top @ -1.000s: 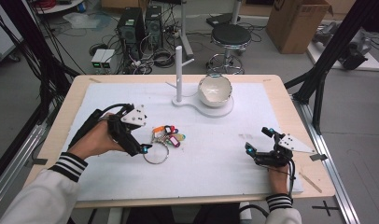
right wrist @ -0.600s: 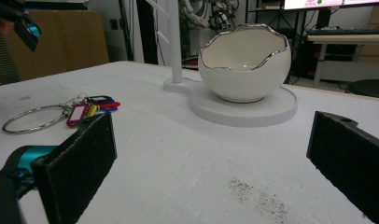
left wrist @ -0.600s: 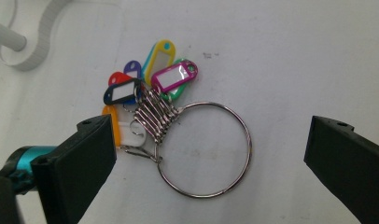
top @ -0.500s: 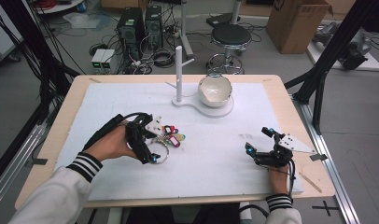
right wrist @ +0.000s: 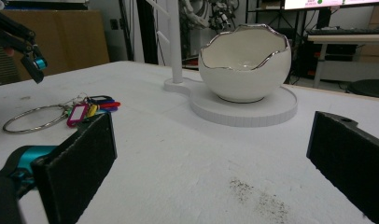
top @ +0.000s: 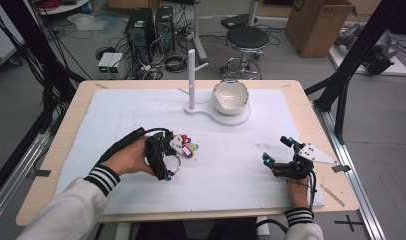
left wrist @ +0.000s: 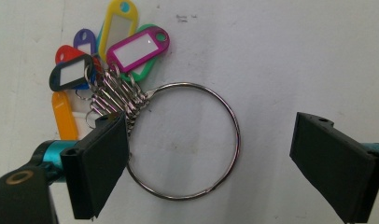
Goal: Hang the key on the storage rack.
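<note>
Now the left hand-held gripper [left wrist: 204, 172] is hovering wide open and empty, straddling the large metal key ring [left wrist: 183, 140] with coloured plastic tags [left wrist: 108, 56]; closing squarely on the wire should grip best.

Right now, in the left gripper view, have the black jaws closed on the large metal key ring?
No. The left gripper stands open, its jaws wide apart, with the large metal key ring lying flat between them.

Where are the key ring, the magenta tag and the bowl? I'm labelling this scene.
key ring [left wrist: 234, 135], left gripper view, its right arc.
magenta tag [left wrist: 131, 50], left gripper view, its white label.
bowl [right wrist: 246, 74], right gripper view, its outer wall.
</note>
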Tool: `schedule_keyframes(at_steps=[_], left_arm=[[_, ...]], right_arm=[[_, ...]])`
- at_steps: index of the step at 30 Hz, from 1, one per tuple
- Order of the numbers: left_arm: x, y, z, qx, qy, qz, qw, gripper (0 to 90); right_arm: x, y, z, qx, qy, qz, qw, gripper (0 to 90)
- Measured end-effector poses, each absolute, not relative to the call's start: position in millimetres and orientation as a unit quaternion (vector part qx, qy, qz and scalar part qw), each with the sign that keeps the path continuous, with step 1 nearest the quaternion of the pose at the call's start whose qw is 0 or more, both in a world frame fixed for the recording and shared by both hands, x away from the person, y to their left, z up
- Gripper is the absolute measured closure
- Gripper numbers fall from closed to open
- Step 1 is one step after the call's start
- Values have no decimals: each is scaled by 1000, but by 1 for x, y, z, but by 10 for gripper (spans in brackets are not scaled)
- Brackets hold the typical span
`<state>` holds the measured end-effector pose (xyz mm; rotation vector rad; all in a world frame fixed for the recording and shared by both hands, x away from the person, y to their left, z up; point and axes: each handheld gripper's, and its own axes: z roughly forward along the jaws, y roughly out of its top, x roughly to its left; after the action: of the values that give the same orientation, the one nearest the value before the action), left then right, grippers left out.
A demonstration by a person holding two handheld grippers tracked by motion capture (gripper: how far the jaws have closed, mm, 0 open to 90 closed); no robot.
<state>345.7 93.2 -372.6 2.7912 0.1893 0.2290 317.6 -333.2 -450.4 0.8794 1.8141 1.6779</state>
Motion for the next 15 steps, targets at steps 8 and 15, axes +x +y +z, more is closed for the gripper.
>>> schedule_keyframes(at_steps=[8,15], left_arm=[[345,91,-378,986,66,70,138,216],[345,87,-384,989,65,53,119,262]], right_arm=[[318,-333,-450,324,668,619,256,9],[318,-333,-450,324,668,619,256,9]])
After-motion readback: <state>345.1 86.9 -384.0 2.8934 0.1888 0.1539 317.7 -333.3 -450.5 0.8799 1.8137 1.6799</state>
